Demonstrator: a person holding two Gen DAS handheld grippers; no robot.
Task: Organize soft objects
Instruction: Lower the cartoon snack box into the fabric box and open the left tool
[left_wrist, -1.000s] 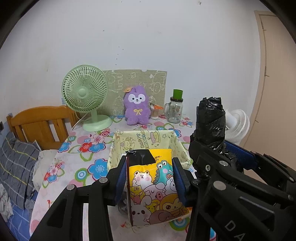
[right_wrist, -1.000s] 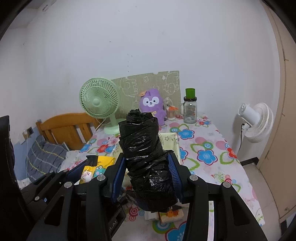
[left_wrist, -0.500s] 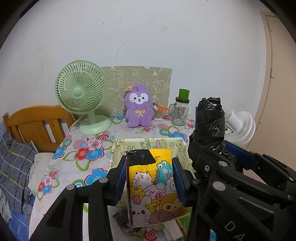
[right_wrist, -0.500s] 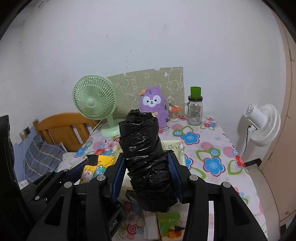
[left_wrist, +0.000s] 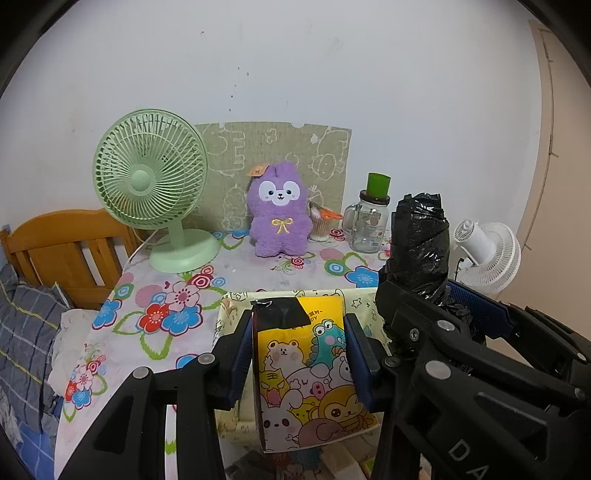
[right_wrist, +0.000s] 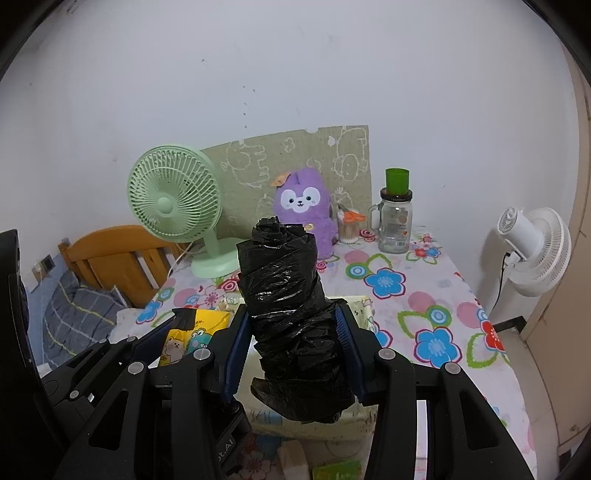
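Cartoon packet (left_wrist: 314, 373) (gripped), black roll (right_wrist: 291, 317)

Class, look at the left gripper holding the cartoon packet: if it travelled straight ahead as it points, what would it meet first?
Probably the pale fabric bin just beyond the left gripper; its rim sits behind the cartoon packet.

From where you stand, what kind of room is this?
Most likely a small bedroom at home: a wooden headboard with plaid bedding sits beside a table in a flowered cloth, which holds a purple plush toy and a green desk fan.
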